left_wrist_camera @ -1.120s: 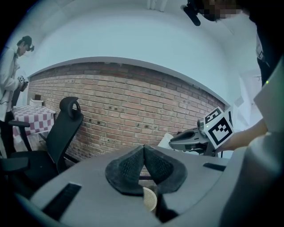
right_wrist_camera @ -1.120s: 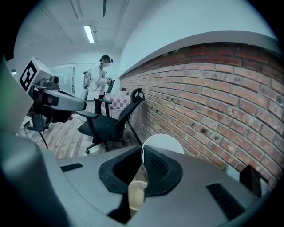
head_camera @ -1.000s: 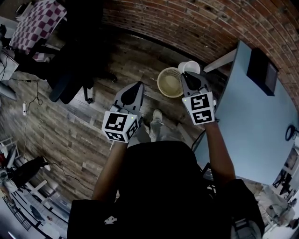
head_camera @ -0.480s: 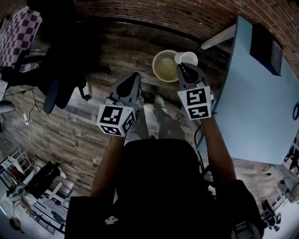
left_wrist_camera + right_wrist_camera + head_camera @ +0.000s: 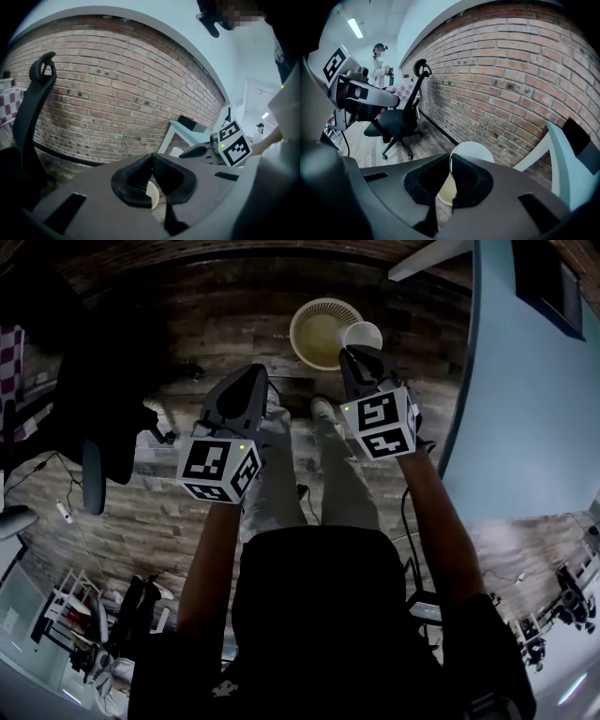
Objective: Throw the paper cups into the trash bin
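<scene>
A white paper cup (image 5: 361, 335) hangs over the right rim of the round cream trash bin (image 5: 315, 332) on the wooden floor. My right gripper (image 5: 354, 353) is shut on the cup's rim; in the right gripper view the cup (image 5: 471, 153) stands up between the closed jaws of the right gripper (image 5: 451, 165). My left gripper (image 5: 251, 381) is held to the left of the bin, jaws closed with nothing in them. In the left gripper view the left gripper (image 5: 153, 161) shows a sliver of the bin (image 5: 153, 193) below its jaws.
A pale blue table (image 5: 525, 381) runs along the right, with a dark box (image 5: 544, 277) on it. A black office chair (image 5: 103, 409) stands at the left. A brick wall (image 5: 497, 70) backs the bin. The person's legs and shoe (image 5: 323, 413) are below the grippers.
Both grippers and the cup moved forward toward the bin; the cup now overlaps the bin's right rim. The view has swung, so the bin sits higher and more central.
</scene>
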